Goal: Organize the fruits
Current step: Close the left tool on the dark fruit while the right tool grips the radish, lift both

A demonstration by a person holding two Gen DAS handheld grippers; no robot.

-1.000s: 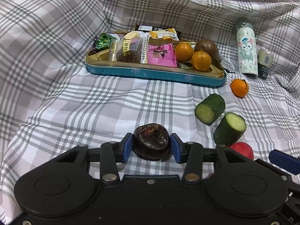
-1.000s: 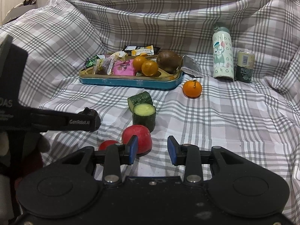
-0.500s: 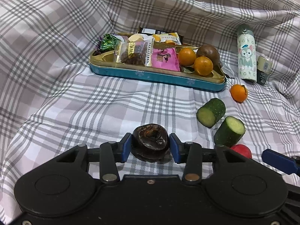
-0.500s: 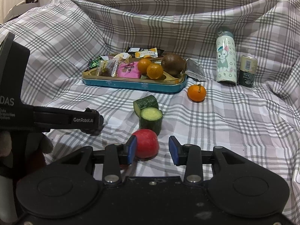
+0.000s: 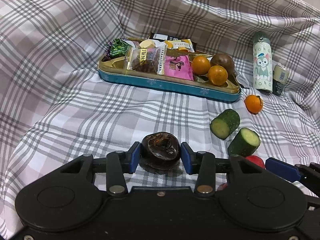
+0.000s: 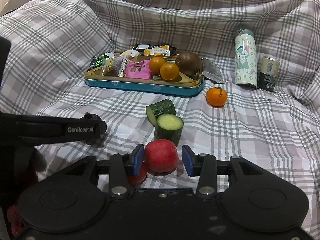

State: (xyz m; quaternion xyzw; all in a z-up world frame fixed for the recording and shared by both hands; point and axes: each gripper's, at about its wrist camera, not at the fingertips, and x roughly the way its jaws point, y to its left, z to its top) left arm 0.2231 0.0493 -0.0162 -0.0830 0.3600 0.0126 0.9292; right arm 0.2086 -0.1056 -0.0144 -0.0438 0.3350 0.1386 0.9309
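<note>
The left claw (image 5: 160, 157) holds a dark, wrinkled round fruit (image 5: 161, 150) between its blue pads, both pads against its sides, low over the checked cloth (image 5: 80, 110). Just beside it, the right claw (image 6: 163, 158) has its jaws part open and they have just been widening; a red fruit (image 6: 161, 155) sits between them, close to the left pad with a gap at the right pad, so it is not gripped. A smaller red fruit (image 6: 138, 175) lies under that left finger. Right behind the red fruit stand two cucumber pieces (image 6: 166, 120), touching each other. Farther back lies the blue tin tray (image 6: 144, 85) holding wrapped snacks (image 6: 128, 66), two oranges (image 6: 164, 68) and a brown fruit (image 6: 189, 64). A loose orange (image 6: 216, 96) rests on the cloth just off the tray's right end. A cartoon bottle (image 6: 245, 60) and a can (image 6: 268, 73) stand together toward the right edge.
</note>
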